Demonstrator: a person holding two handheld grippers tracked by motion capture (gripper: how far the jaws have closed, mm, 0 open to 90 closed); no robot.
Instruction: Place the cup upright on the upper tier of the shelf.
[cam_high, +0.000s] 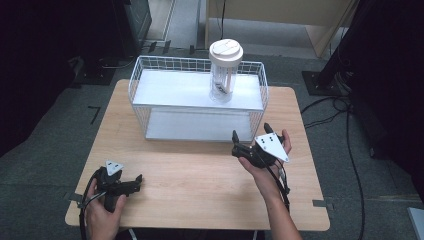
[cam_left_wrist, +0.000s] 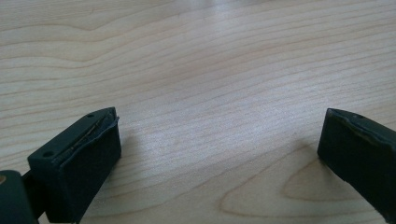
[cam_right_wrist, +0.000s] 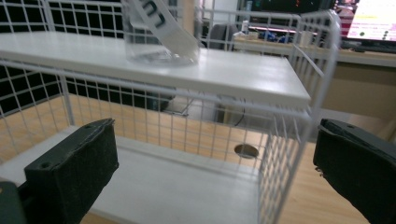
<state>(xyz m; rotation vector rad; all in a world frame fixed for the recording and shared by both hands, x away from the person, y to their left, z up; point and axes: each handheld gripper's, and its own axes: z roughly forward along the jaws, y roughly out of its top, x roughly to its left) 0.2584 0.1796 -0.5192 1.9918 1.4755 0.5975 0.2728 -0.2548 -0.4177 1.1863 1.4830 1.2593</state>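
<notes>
While my right gripper (cam_high: 252, 135) hovers with its jaws spread wide and nothing between them, just in front of the wire rack's (cam_high: 138, 80) right front corner, the clear cup (cam_high: 223, 80) with the white lid (cam_high: 226, 50) stands upright on the rack's upper shelf (cam_high: 170, 90), toward its right end. In the right gripper view that cup's base (cam_right_wrist: 161, 44) sits above and left of my line, with the shelf edge between it and the jaws. My left gripper (cam_high: 131, 184) lies low near the table's (cam_high: 200, 175) front left corner, likewise released, and its own view shows bare wood grain (cam_left_wrist: 210, 93) between the two pads. I judge the work as barely begun: nothing is grasped, the cup is untouched, and the lower shelf (cam_high: 195, 127) is vacant. What is left, as I read it, is the whole reach up to the cup, the closing on it, and whatever placement follows.
</notes>
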